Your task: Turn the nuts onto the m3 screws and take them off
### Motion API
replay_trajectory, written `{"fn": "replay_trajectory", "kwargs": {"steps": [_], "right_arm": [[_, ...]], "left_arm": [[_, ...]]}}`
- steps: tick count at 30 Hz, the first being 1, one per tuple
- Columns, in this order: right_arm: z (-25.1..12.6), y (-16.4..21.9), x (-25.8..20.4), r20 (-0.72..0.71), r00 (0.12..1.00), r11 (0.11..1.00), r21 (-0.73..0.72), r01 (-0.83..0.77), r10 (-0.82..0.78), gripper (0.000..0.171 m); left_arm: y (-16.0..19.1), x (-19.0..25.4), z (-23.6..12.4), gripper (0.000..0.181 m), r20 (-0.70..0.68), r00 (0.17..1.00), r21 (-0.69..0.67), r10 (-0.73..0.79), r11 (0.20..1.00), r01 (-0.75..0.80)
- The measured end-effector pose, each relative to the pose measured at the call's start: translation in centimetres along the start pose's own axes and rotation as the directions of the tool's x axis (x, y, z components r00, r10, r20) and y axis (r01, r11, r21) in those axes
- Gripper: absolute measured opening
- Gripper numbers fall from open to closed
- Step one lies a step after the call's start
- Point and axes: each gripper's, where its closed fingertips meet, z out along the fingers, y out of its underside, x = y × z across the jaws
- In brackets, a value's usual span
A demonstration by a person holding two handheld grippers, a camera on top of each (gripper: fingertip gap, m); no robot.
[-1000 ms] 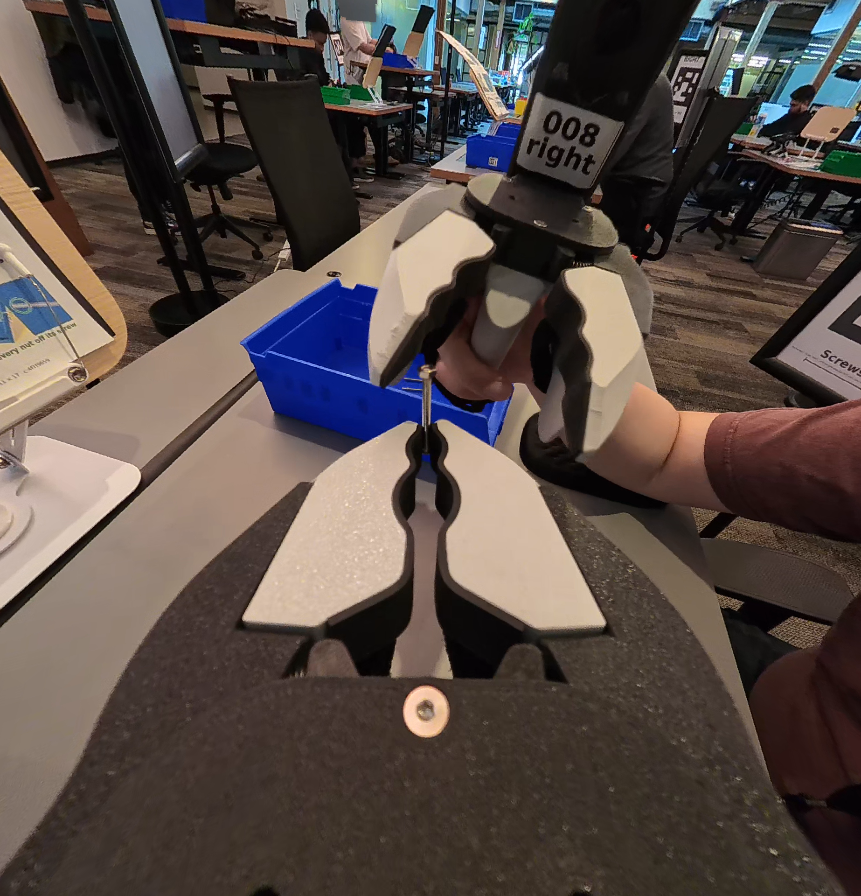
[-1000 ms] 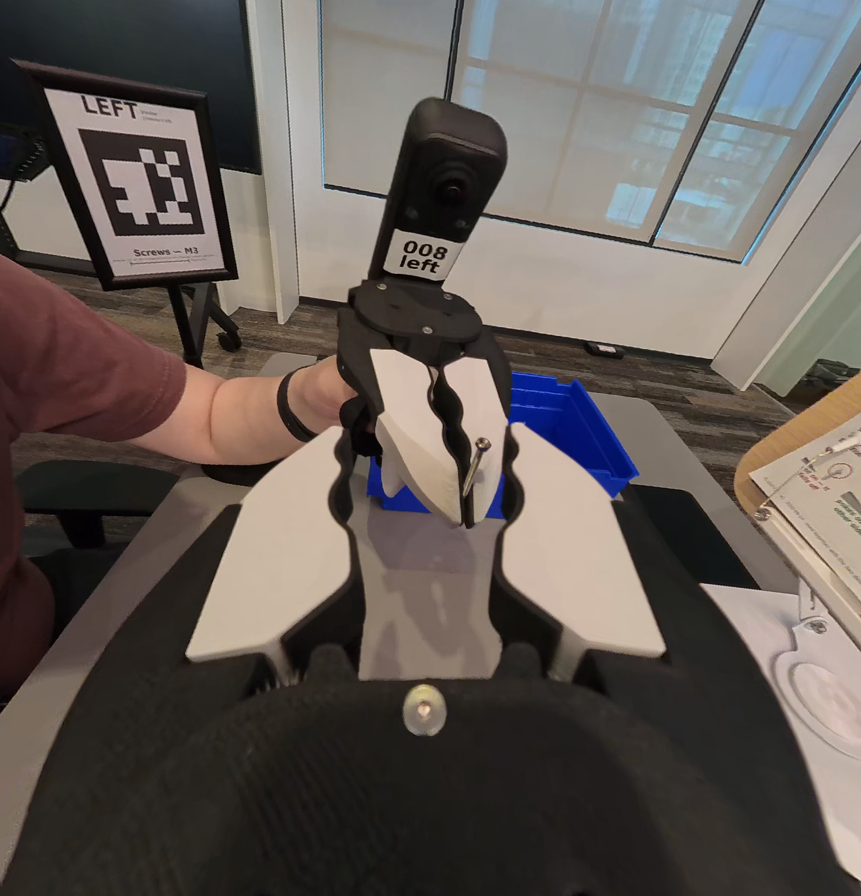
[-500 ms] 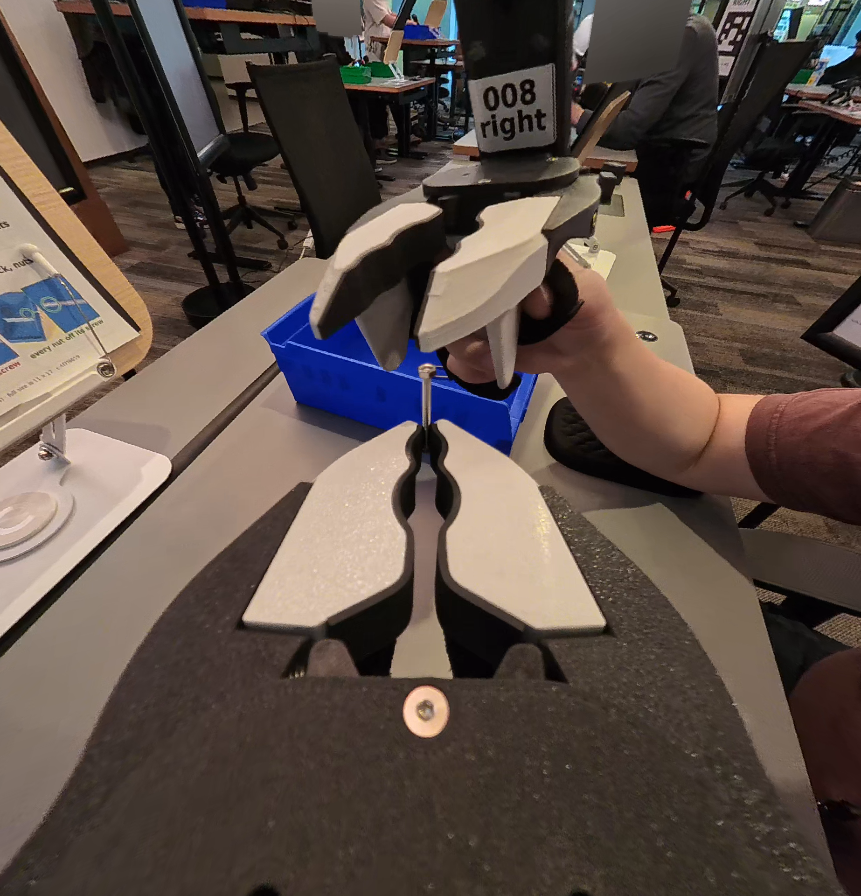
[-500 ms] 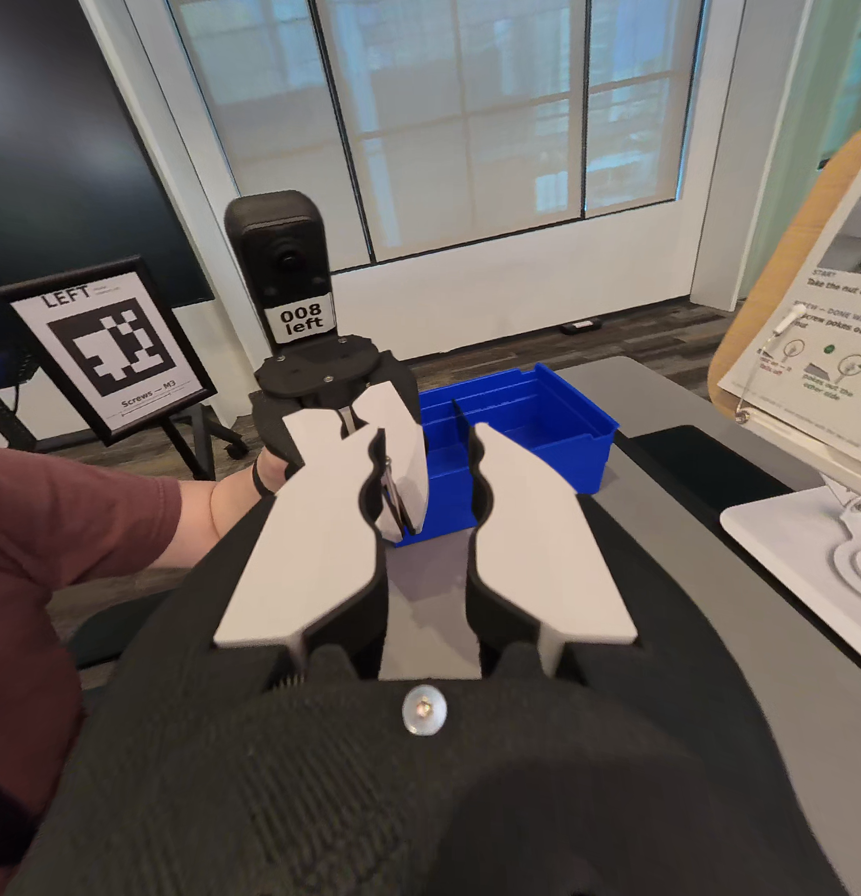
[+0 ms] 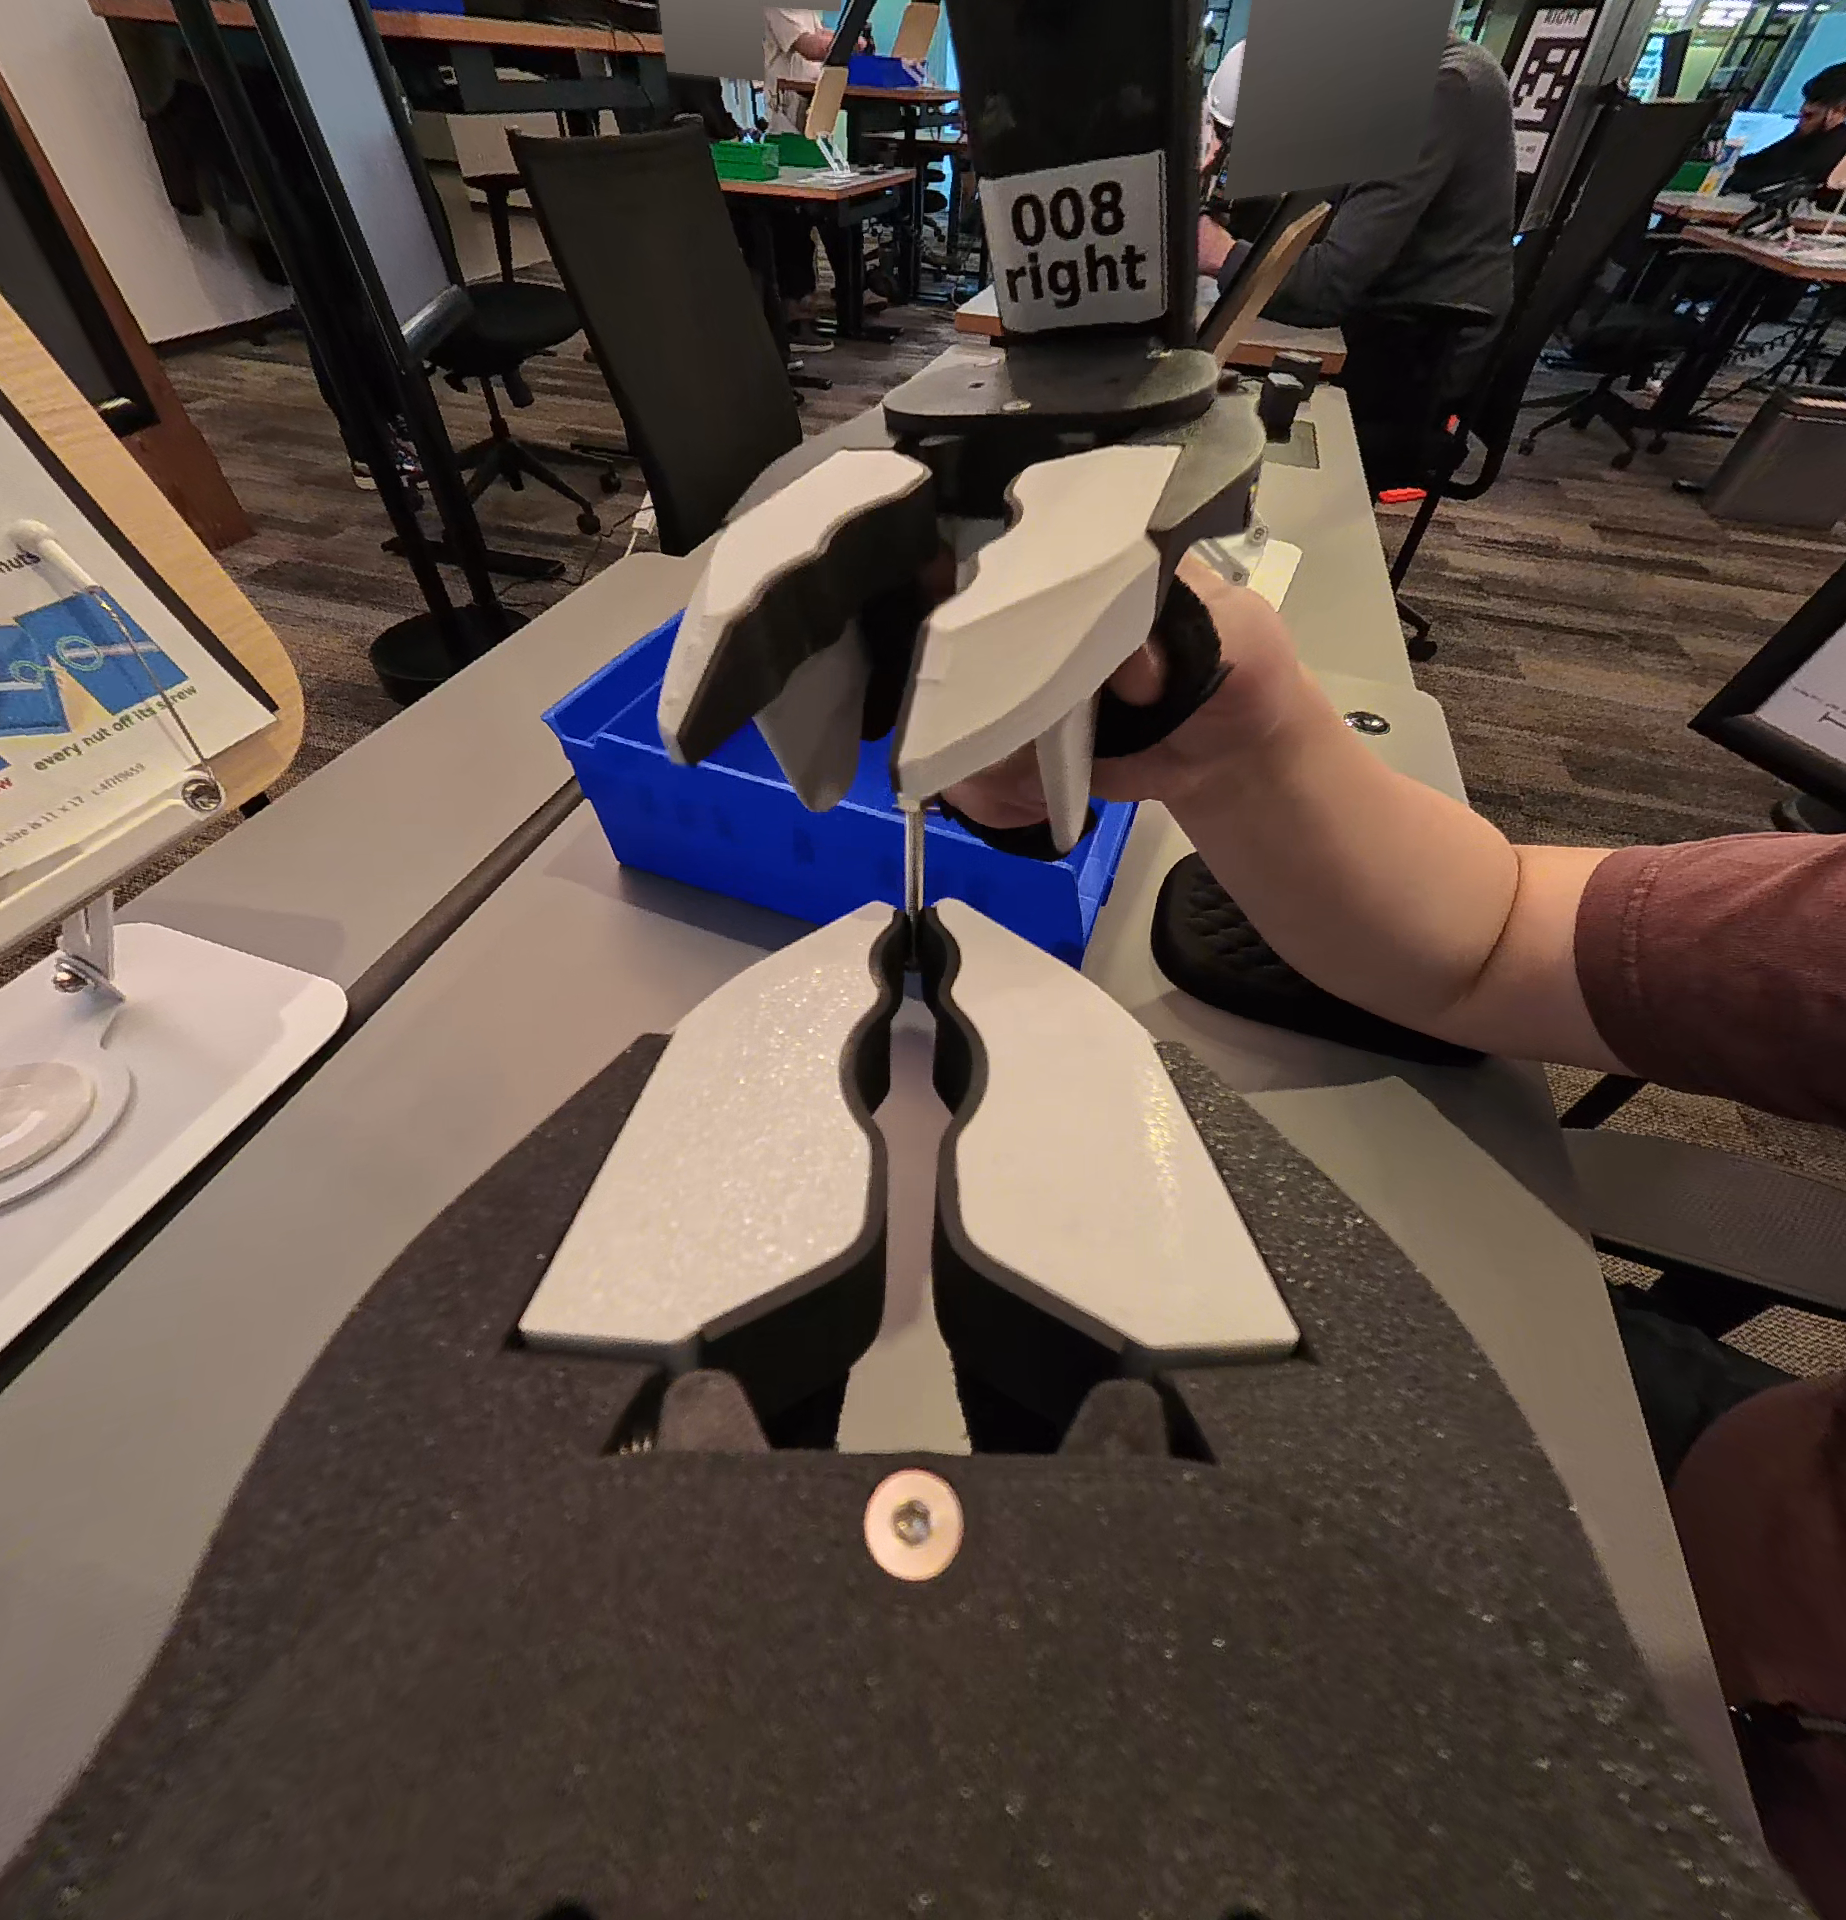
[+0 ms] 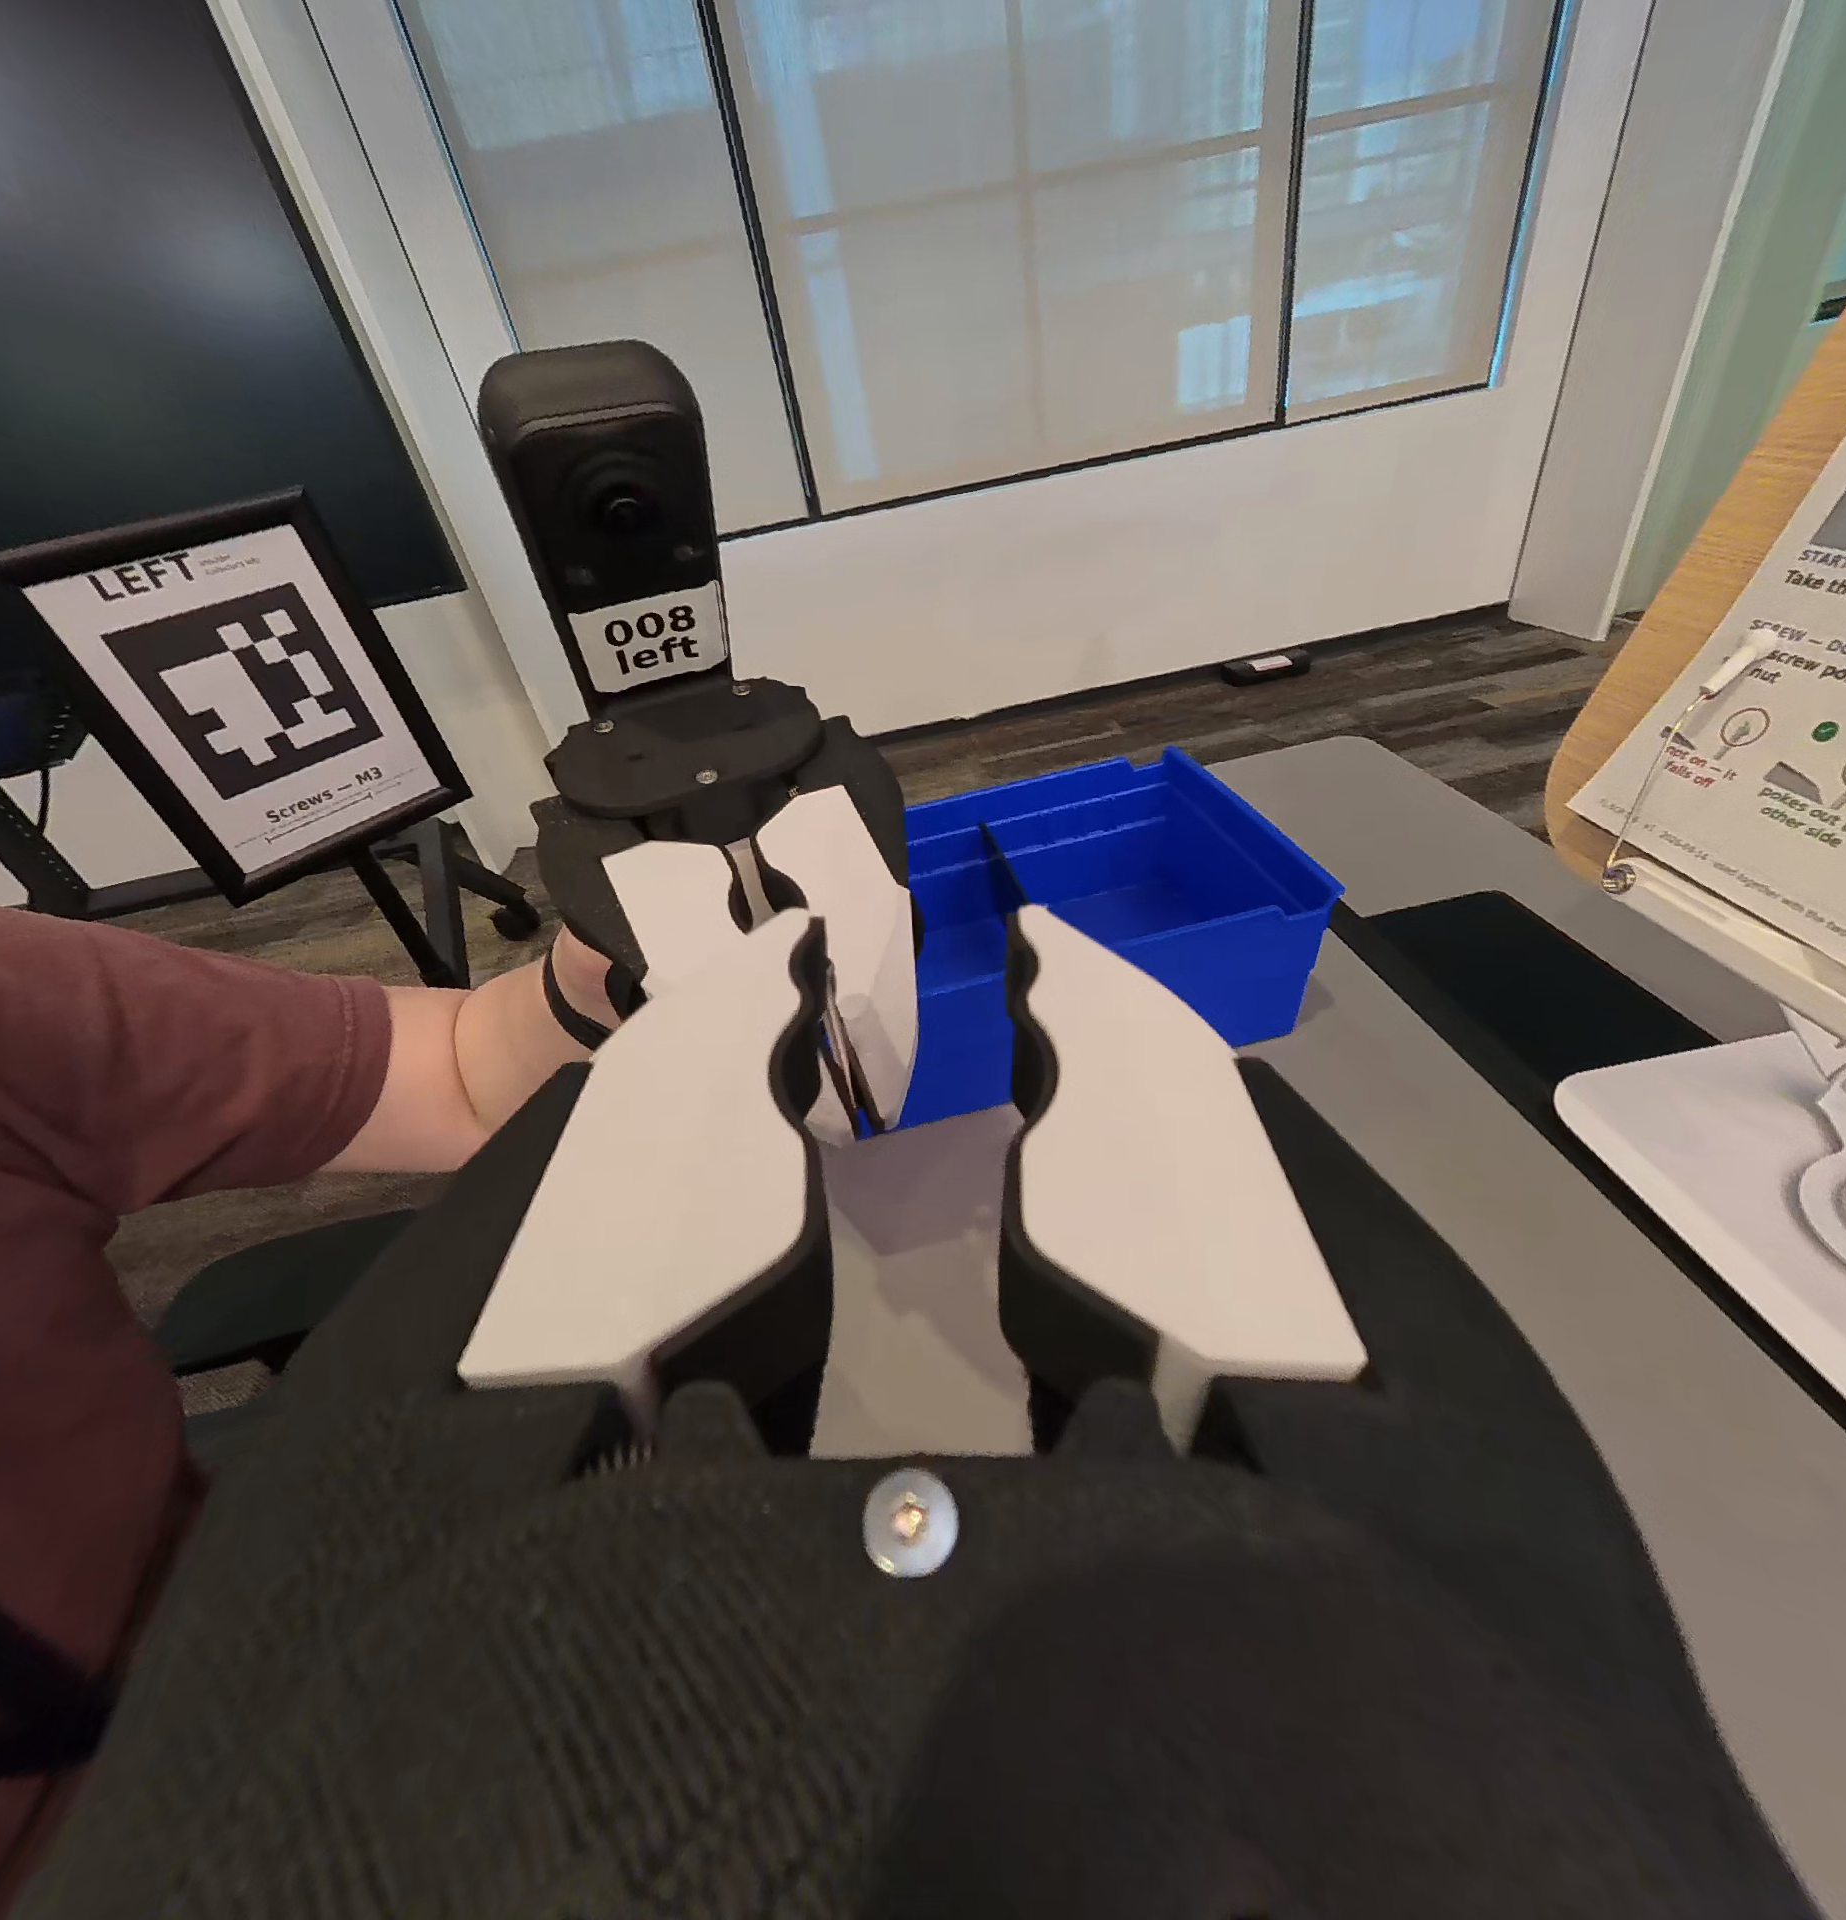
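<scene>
My left gripper (image 5: 911, 920) is shut on a thin M3 screw (image 5: 911, 862) and holds it upright above the grey table (image 5: 399, 1039). My right gripper (image 5: 794, 767) hangs over it, open, with one fingertip (image 5: 914, 774) at the screw's top end. In the right wrist view my right gripper (image 6: 914, 940) is open, and the left gripper (image 6: 857, 1117) with the screw (image 6: 836, 1023) sits between its fingers, close to the left one. I see no nut. A blue bin (image 5: 794, 842) stands just behind; it also shows in the right wrist view (image 6: 1189, 951).
An instruction board on a white stand (image 5: 119, 717) is at the table's left (image 6: 1729, 790). A black pad (image 5: 1262, 987) lies under the person's forearm (image 5: 1366, 883). A framed marker sign (image 6: 244, 707) stands beyond the table. Office chairs (image 5: 670, 312) and desks are behind. Some 4 cm of space lies between my two pairs of fingers.
My right gripper has turned and come down closer, so one fingertip now meets the screw's top. It stays open. My left gripper has kept hold of the screw.
</scene>
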Motion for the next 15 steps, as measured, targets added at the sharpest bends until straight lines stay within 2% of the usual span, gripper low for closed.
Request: {"fn": "replay_trajectory", "kwargs": {"steps": [4, 9, 15], "right_arm": [[-0.6, -1.1, -1.1, 0.073, 0.996, 0.997, 0.064, 0.044, -0.049, 0.034], [-0.7, -0.5, -2.2, 0.133, 0.975, 0.984, 0.052, 0.171, -0.176, 0.033], [-0.2, -0.3, -3.0, 0.177, 0.969, 0.984, 0.062, 0.166, -0.175, 0.035]], "left_arm": [[-0.2, 0.0, -0.2, 0.002, 0.0, 1.0, 0.012, -0.002, 1.0, 0.002], [-0.7, 0.1, -0.5, 0.002, -0.036, 0.999, 0.042, -0.037, 0.998, 0.039], [-0.7, 0.3, -0.4, 0.002, -0.034, 0.999, 0.039, -0.025, 0.999, 0.027]]}}
